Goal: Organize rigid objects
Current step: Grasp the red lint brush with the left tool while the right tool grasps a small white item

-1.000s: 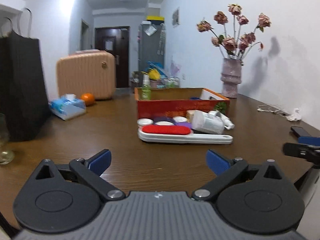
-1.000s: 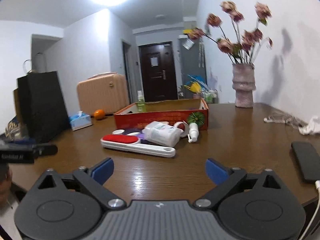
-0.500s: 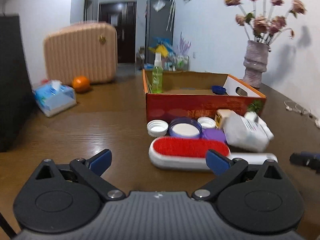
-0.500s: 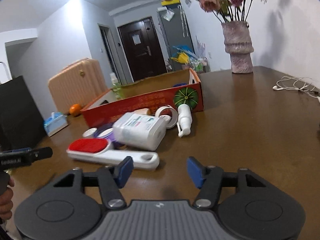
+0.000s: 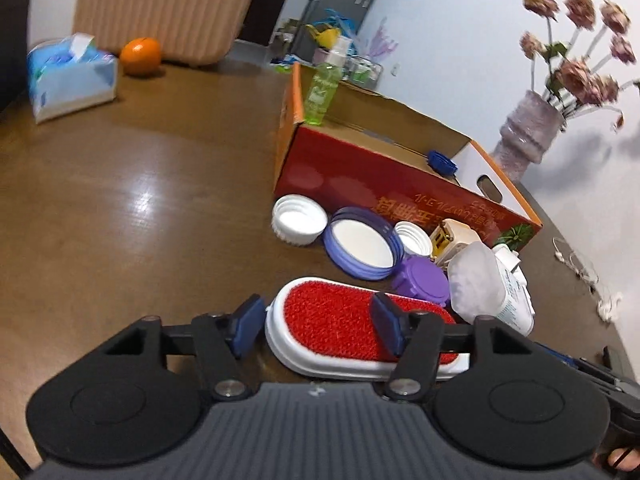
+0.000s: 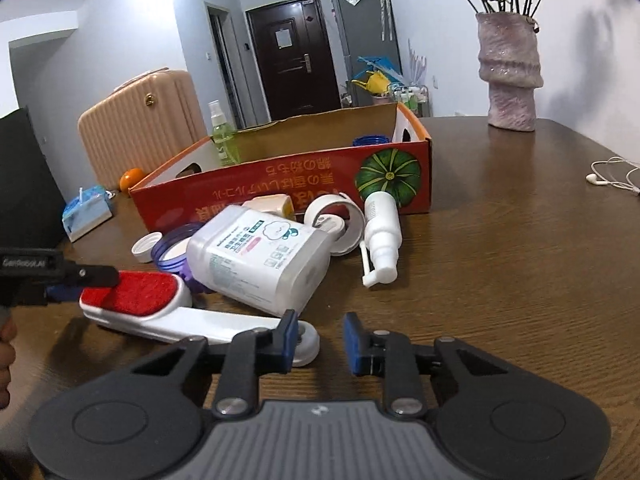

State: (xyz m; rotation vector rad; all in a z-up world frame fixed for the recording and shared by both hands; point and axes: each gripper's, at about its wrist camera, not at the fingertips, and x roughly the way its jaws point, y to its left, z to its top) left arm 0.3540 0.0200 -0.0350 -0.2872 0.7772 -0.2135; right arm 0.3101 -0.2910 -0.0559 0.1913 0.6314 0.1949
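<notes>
While both sets of jaws are closing, the lint brush (image 5: pixel 340 326) lies flat on the worktop (image 5: pixel 120 200) in front of the red cardboard box (image 5: pixel 384 184). The left hand-held gripper (image 5: pixel 316 330) straddles the brush's red head, its pads apart and not yet pressing. The right hand-held gripper (image 6: pixel 318 340) is at the brush's white handle end (image 6: pixel 306 344), its jaws narrowly apart, with the left pad just in front of the handle's tip. Beside the brush, nearer the box, lie a white bottle (image 6: pixel 256 260), a purple-rimmed lid (image 5: pixel 362 248) and a spray bottle (image 6: pixel 382 236).
</notes>
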